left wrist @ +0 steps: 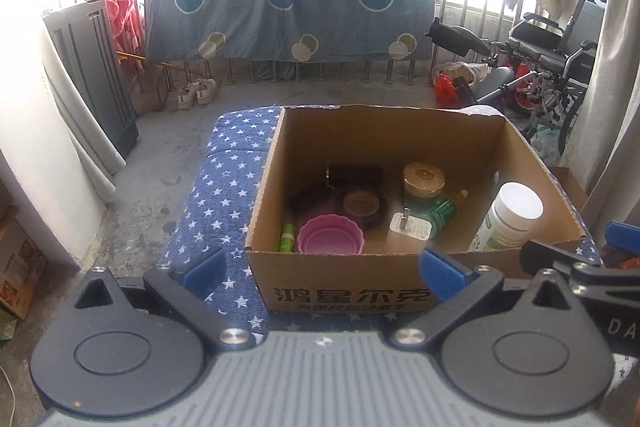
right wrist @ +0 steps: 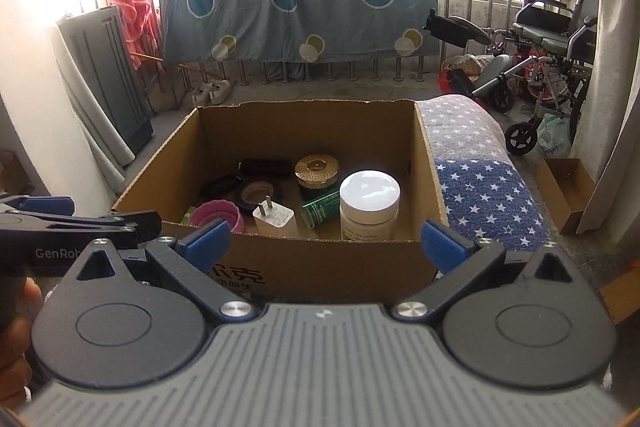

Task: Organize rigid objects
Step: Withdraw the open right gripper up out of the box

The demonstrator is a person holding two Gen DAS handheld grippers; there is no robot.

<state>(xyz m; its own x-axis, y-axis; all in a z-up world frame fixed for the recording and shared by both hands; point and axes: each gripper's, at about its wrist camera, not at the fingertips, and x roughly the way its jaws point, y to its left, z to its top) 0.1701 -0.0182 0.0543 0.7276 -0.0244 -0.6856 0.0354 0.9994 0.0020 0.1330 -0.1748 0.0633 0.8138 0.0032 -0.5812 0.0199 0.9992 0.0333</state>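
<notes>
Cardboard box holds a white bottle and pink cup. Both grippers, left and right, tilt down at its near wall, fingers spread wide, gripping nothing.

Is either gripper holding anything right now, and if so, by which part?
Nothing is held. The left gripper and the right gripper both have their jaws wide open and empty, in front of the cardboard box.
</notes>
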